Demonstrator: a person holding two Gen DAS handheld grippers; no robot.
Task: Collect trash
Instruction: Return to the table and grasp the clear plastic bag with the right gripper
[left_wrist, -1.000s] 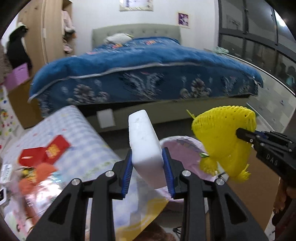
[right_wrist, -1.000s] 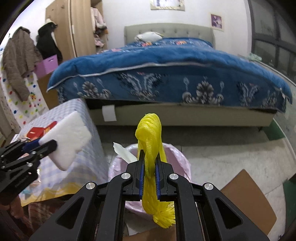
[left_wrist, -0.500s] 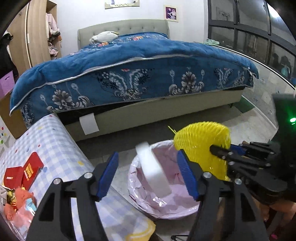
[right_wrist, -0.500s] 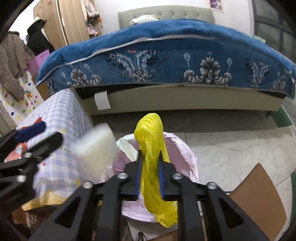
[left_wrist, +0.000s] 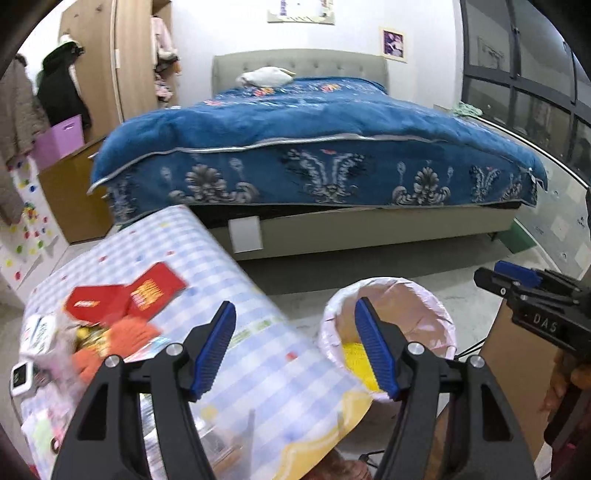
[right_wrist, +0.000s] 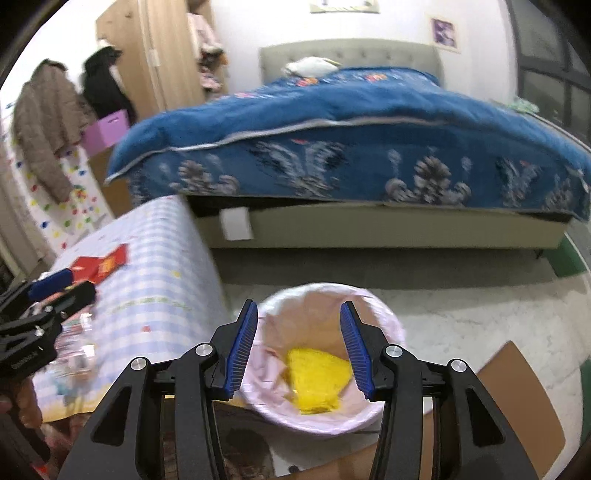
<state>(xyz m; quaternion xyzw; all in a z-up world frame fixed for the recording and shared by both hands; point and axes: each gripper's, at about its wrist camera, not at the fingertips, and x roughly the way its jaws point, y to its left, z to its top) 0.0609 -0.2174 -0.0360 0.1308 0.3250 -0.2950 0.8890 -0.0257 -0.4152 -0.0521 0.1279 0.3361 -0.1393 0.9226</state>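
While opening, right gripper (right_wrist: 297, 349) frames yellow foam net (right_wrist: 317, 380) lying inside pink-lined bin (right_wrist: 384, 317), nothing gripped. Left gripper (left_wrist: 295, 347) likewise spread and empty; only its view shows orange scraps (left_wrist: 122, 338) on checked table (left_wrist: 207, 254). Blue bed (left_wrist: 314, 147) beyond.

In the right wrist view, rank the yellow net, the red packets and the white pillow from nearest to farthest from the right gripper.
1. Yellow net: inside the pink-lined bin, just beyond the right gripper.
2. Red packets: left, on the checked table.
3. White pillow: far back, at the bed's head.
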